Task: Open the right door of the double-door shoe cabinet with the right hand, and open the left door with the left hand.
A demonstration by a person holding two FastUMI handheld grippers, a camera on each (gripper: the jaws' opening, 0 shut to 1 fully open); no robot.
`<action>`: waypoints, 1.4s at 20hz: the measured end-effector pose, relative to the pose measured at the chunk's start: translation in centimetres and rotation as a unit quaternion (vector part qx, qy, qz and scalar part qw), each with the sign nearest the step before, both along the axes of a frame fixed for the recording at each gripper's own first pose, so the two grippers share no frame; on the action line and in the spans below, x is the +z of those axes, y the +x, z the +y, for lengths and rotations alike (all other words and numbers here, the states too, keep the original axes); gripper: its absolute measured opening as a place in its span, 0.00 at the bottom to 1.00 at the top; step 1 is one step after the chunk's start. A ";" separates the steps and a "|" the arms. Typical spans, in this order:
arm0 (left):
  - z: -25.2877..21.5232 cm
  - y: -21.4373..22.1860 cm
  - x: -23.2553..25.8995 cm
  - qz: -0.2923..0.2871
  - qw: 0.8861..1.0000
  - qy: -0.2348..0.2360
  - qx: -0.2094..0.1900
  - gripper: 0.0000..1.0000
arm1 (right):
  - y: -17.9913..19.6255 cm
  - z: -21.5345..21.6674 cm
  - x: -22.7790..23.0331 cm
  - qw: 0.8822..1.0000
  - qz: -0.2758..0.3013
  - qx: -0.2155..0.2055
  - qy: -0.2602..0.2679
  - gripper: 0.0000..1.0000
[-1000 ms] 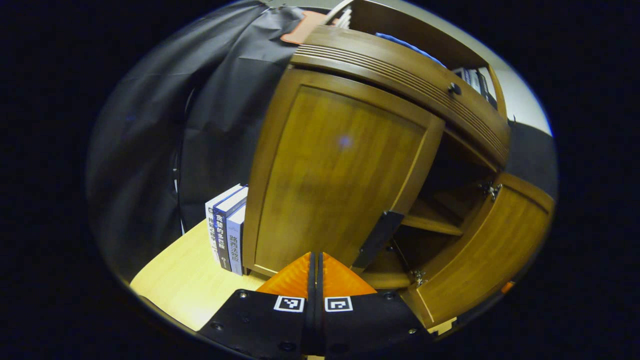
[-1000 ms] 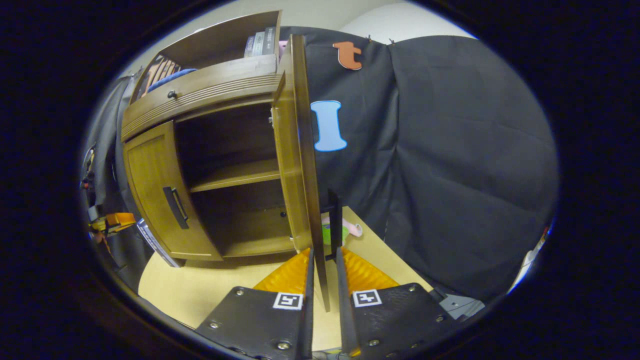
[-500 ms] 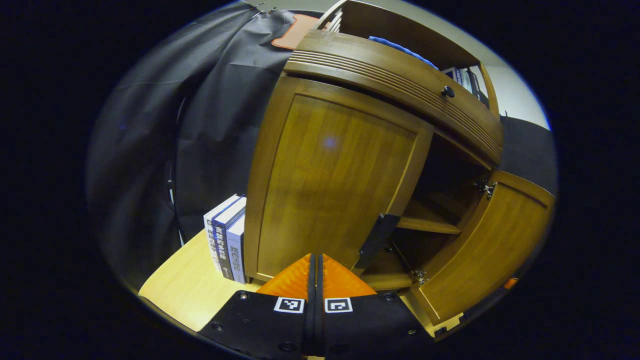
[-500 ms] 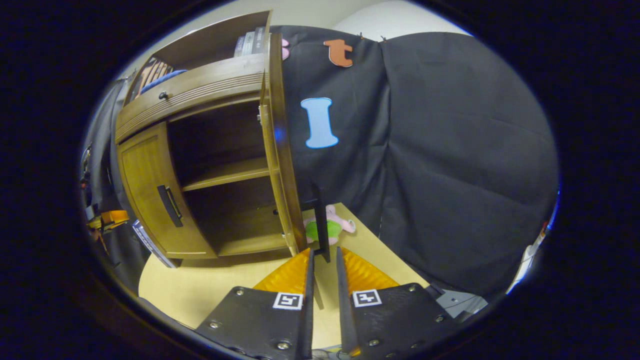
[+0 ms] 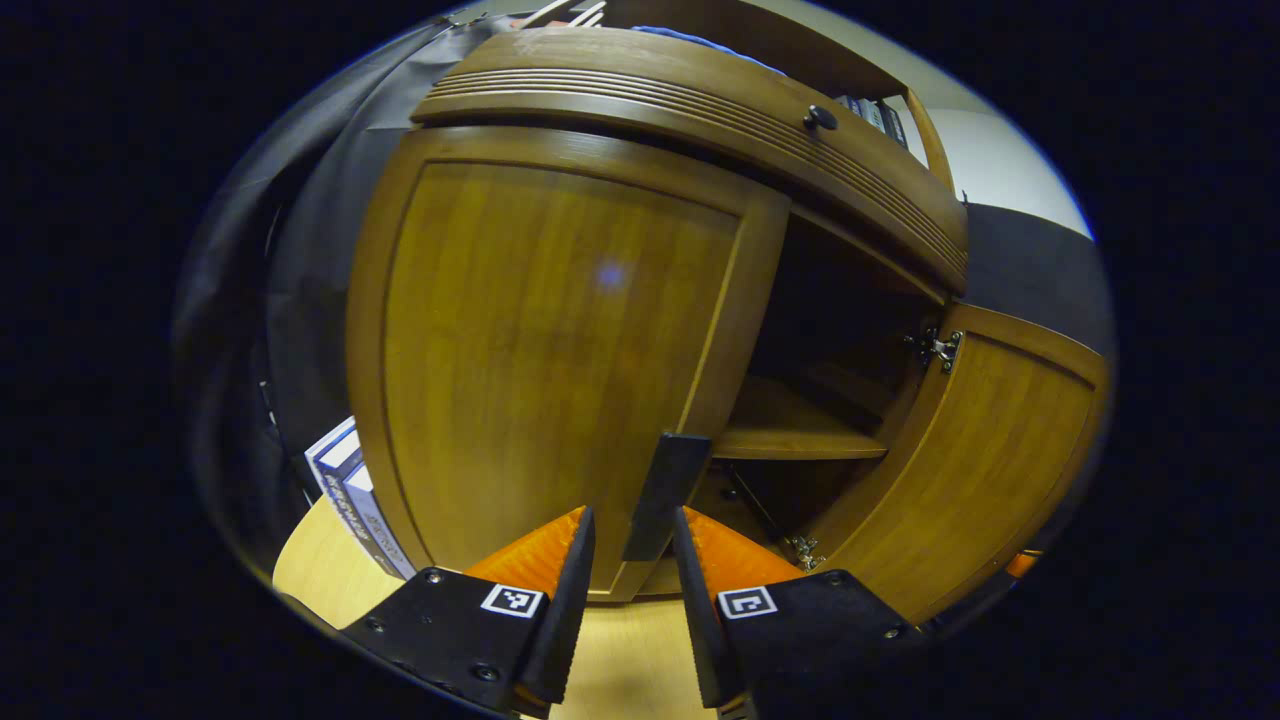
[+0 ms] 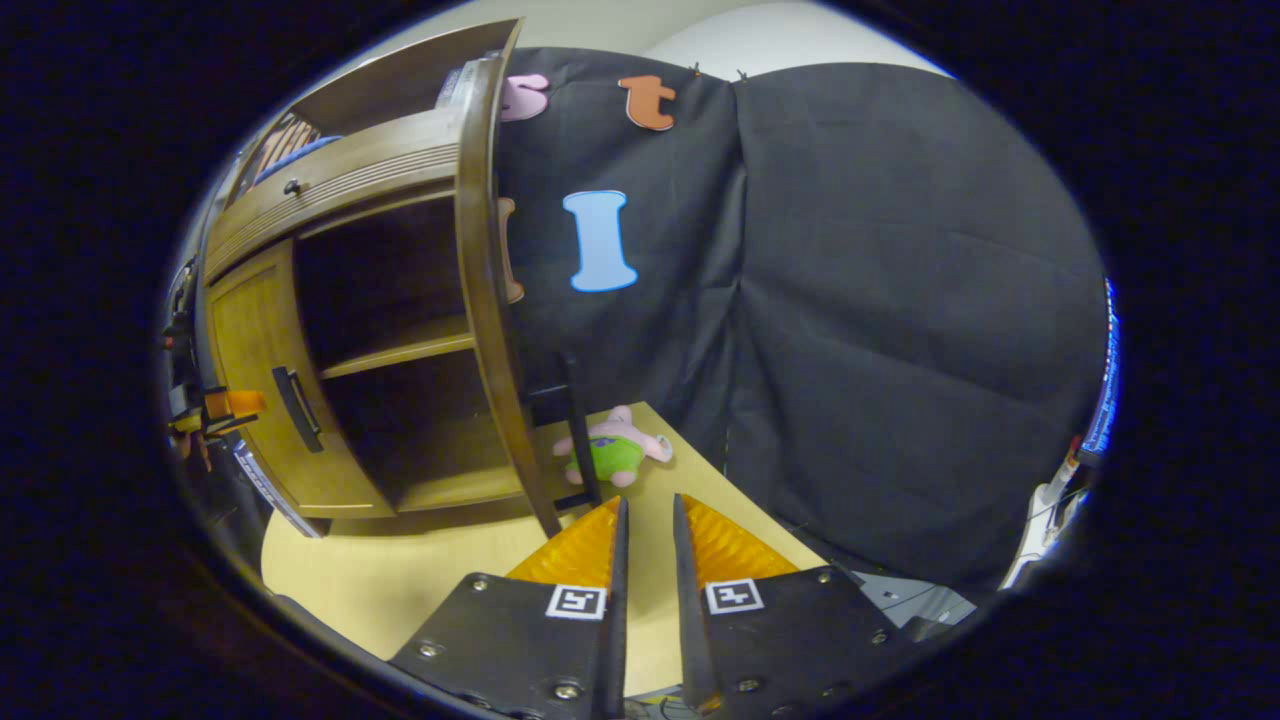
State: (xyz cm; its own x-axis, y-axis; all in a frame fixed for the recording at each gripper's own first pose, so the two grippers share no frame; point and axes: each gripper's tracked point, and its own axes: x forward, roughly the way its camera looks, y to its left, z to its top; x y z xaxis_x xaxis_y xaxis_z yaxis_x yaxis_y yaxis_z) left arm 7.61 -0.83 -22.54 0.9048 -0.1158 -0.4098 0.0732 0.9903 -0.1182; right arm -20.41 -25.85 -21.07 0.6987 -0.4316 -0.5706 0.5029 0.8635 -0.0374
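Left gripper view: the left claw [image 5: 628, 520] stood with its jaws parted, gripping nothing. The left door's dark handle [image 5: 664, 496] rose in the gap between the two fingers, its lower end level with the tips; whether either finger touched it I could not tell. The left door [image 5: 540, 340] of the shoe cabinet [image 5: 700, 110] lay directly ahead, close to the claw, still shut or very nearly so. To its right the cabinet stood open — a dark interior with one shelf [image 5: 790, 440] across it. The right door [image 5: 970, 460] was swung well outward on its hinges, its inner face toward the camera. A drawer front with a small knob [image 5: 820, 118] ran above both doors. Some books [image 5: 350, 495] stood upright on the pale wooden surface [image 5: 320, 580], just left of the cabinet.

Right gripper view: the right claw [image 6: 646, 515] was nearly closed, a narrow gap between the fingers, clasping nothing. The right door [image 6: 487, 300] appeared edge-on, just ahead and to the left of the fingertips, apart from them; its handle [image 6: 578, 430] projected on the door's right side, above and left of the claw. Past the door were the open compartment and the shelf [image 6: 400, 352]. The left door [image 6: 262, 390] with its handle [image 6: 297, 408] closed the far half. At that far left edge the other gripper [image 6: 225, 408] was near the left door's side. A pink and green plush toy [image 6: 612, 450] lay on the surface [image 6: 400, 590] beyond the claw, near the black cloth wall [image 6: 900, 320].
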 end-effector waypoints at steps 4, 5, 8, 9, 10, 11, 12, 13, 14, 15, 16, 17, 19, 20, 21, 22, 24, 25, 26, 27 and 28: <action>-1.1 3.2 -0.6 -0.005 1.000 0.014 -0.004 0.49 | -0.3 -1.9 -0.1 1.000 0.001 -0.023 -0.007 0.22; -1.5 3.7 -0.9 -0.003 1.000 0.016 -0.007 0.51 | -0.4 -2.3 -0.2 1.000 0.000 -0.029 -0.007 0.22; -1.7 4.8 -1.9 0.006 1.000 0.029 -0.006 0.52 | -0.9 -3.0 -0.3 0.999 0.000 -0.043 -0.006 0.22; -1.8 5.0 -2.1 0.008 1.000 0.028 -0.007 0.60 | -0.9 -3.3 -0.4 0.999 0.001 -0.047 -0.007 0.22; -1.5 5.1 -2.1 0.008 0.999 0.033 0.000 0.53 | -1.0 -3.3 -0.3 0.999 0.002 -0.049 -0.007 0.22; -1.5 4.9 -1.9 0.007 1.000 0.029 0.000 0.46 | -1.2 -3.3 -0.4 0.999 0.004 -0.049 -0.007 0.22; -1.6 5.0 -2.1 0.009 0.999 0.034 -0.004 0.39 | -1.3 -3.1 -0.5 0.999 0.006 -0.048 -0.005 0.22; -1.5 4.7 -2.2 0.013 0.999 0.044 -0.011 0.40 | -1.4 -3.0 -0.6 0.999 0.008 -0.045 -0.004 0.22; -1.5 4.5 -2.2 0.013 0.999 0.050 -0.015 0.38 | -1.4 -2.8 -0.7 0.999 0.011 -0.042 -0.004 0.22; -1.6 4.3 -2.1 0.010 0.999 0.050 -0.015 0.36 | -1.4 -2.6 -0.8 0.999 0.012 -0.038 -0.004 0.22; -1.6 3.6 -1.9 0.008 0.999 0.045 -0.014 0.36 | -1.3 -2.2 -0.8 0.999 0.014 -0.034 -0.003 0.22; -1.5 2.9 -1.6 0.006 0.999 0.040 -0.015 0.35 | -1.1 -1.9 -0.7 1.000 0.013 -0.029 -0.001 0.22; -1.3 1.3 -1.3 0.003 0.999 0.034 -0.021 0.32 | -0.6 -1.1 -0.8 1.000 0.012 -0.015 0.003 0.22; -1.1 0.3 -1.0 0.003 0.999 0.031 -0.024 0.32 | -0.3 -0.6 -0.8 1.000 0.012 -0.007 0.004 0.22; -1.0 -0.7 -0.8 0.003 0.999 0.027 -0.025 0.32 | -0.2 -0.1 -0.7 1.000 0.012 0.001 0.007 0.22; -0.6 -1.8 -0.5 0.002 0.999 0.024 -0.025 0.32 | 0.0 0.5 -0.8 1.000 0.013 0.009 0.010 0.22; 0.2 -4.0 0.1 -0.002 0.999 0.027 -0.023 0.35 | 0.1 1.7 -1.0 0.999 0.015 0.026 0.012 0.22; 0.7 -5.0 0.5 -0.004 0.999 0.031 -0.021 0.32 | 0.0 2.2 -1.1 0.999 0.017 0.033 0.013 0.22; 1.1 -6.1 0.7 -0.004 0.999 0.034 -0.016 0.32 | 0.0 2.9 -1.2 0.999 0.020 0.041 0.015 0.22; 1.6 -7.1 1.0 -0.003 0.999 0.034 -0.011 0.32 | -0.1 3.4 -1.4 0.998 0.022 0.050 0.018 0.22; 2.2 -8.0 1.3 -0.003 0.999 0.032 -0.006 0.32 | -0.2 4.0 -1.6 0.998 0.025 0.058 0.021 0.22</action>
State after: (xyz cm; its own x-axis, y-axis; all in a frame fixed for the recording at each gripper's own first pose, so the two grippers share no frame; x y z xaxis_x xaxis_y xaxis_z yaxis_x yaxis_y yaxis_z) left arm -0.34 1.42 -21.28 0.9060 -0.1005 -0.4113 0.0855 0.9948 -0.0547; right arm -20.63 -21.87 -22.62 0.7122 -0.3255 -0.6220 0.3984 0.9169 -0.0237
